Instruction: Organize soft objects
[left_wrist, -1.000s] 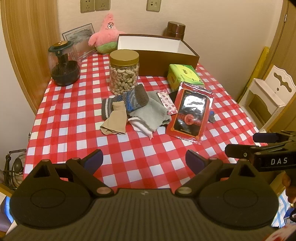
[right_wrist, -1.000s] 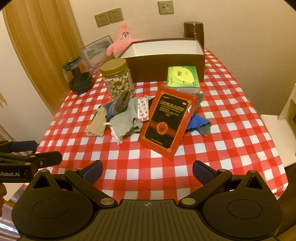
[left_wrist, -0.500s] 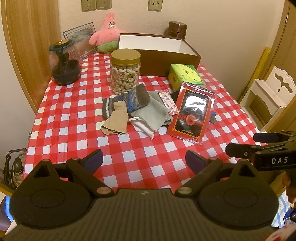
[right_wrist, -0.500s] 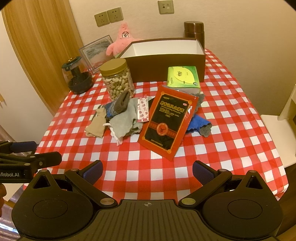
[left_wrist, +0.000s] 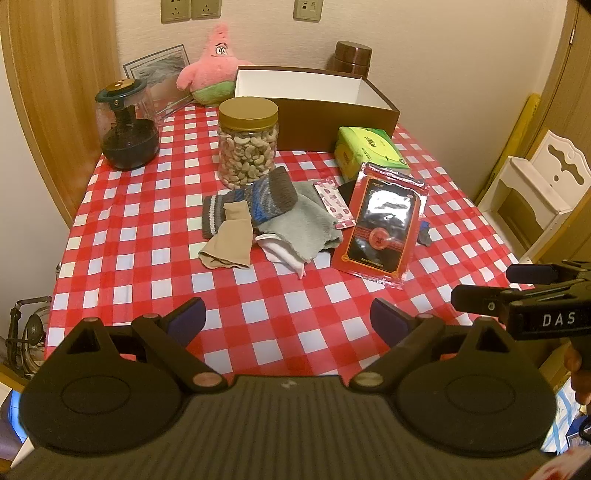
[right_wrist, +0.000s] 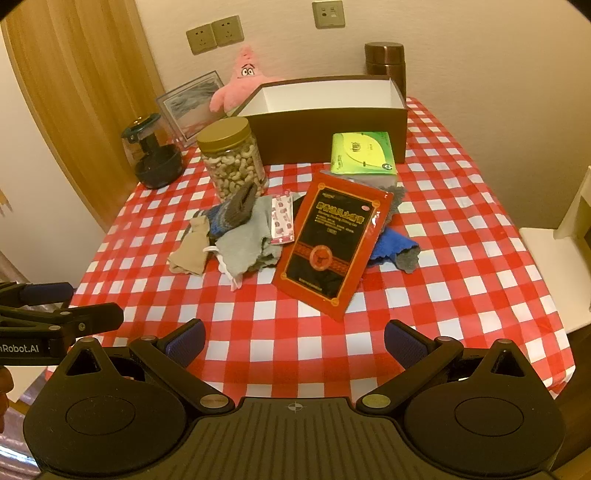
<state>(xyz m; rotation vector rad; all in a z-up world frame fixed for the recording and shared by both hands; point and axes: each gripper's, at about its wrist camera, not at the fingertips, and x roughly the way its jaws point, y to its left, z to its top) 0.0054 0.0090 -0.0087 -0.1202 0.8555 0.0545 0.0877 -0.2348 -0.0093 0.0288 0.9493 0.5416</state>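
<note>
Both the left gripper (left_wrist: 287, 319) and the right gripper (right_wrist: 294, 338) hover level over the near desk (left_wrist: 258, 314) edge, fingers apart, holding nothing. The sock pile (left_wrist: 266, 218) lies mid-desk before the brown box (left_wrist: 332, 118).

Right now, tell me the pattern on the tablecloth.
The tablecloth is a red-and-white check, seen most fully in the right wrist view.
</note>
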